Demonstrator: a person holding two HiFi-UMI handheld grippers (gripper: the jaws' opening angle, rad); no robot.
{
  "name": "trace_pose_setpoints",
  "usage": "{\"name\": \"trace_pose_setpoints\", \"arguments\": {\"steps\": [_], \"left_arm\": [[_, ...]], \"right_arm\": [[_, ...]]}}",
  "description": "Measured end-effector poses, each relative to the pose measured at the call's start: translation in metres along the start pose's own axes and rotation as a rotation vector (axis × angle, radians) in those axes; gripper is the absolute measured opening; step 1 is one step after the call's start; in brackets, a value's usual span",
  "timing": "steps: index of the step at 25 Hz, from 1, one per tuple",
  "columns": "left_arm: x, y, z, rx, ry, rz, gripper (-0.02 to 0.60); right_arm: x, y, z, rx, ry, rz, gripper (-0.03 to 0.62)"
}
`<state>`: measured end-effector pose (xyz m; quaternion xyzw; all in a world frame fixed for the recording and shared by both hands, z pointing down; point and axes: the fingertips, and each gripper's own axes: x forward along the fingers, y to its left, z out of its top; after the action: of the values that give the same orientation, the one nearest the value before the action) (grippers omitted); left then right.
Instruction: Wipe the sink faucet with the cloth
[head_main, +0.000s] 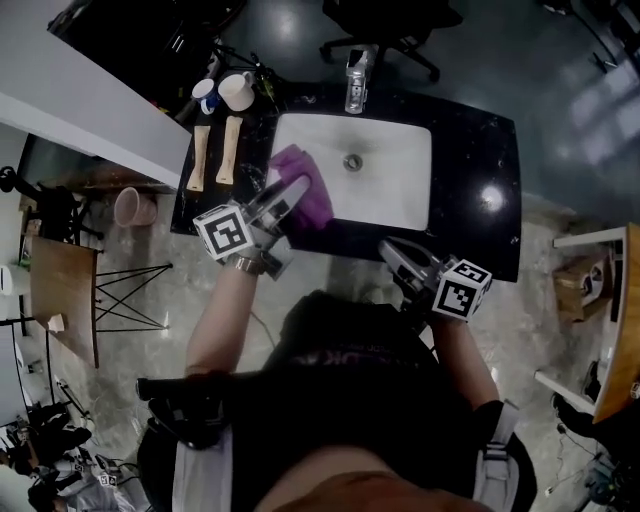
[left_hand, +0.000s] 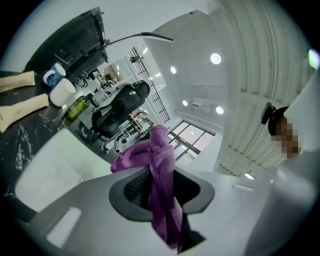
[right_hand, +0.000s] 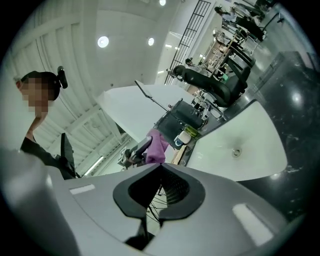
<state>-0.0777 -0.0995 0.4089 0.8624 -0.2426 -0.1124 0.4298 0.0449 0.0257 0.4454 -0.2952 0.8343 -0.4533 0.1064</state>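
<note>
The left hand-held gripper (head_main: 292, 192), clamped on the purple cloth (head_main: 318, 195) over the left rim of the sink (head_main: 395, 190) at mid-frame, should lead with a loose fold toward the faucet, the shut, empty right hand-held gripper (head_main: 390, 250) standing clear.

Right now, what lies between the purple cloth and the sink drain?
Only bare white basin separates the cloth from the drain, per the head view.
</note>
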Motion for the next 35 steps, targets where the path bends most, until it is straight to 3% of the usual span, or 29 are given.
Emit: {"name": "trace_pose_setpoints", "arguments": {"steps": [5,9,13,19,27,35], "left_arm": [[0.033,-0.003,0.042,0.059,-0.002,-0.014,0.097],[0.064,0.014,0.086,0.105,0.003,0.023,0.097],[0.105,0.043,0.134,0.061,0.000,0.004,0.097],[0.180,0.113,0.176,-0.027,0.093,0.000,0.097],[0.258,0.192,0.177,-0.165,0.205,-0.015,0.097],[0.273,0.254,0.122,-0.184,0.312,0.104,0.097]], "right_arm": [[-0.027,-0.016,0.008,0.028,-0.051,-0.041,0.012],[-0.042,-0.028,0.020,0.041,-0.102,-0.086,0.012],[-0.043,-0.038,0.032,0.068,-0.170,-0.141,0.012],[-0.045,-0.060,0.052,0.101,-0.283,-0.271,0.012],[-0.043,-0.085,0.048,0.181,-0.368,-0.434,0.012],[-0.025,-0.098,0.040,0.238,-0.398,-0.476,0.012]]}}
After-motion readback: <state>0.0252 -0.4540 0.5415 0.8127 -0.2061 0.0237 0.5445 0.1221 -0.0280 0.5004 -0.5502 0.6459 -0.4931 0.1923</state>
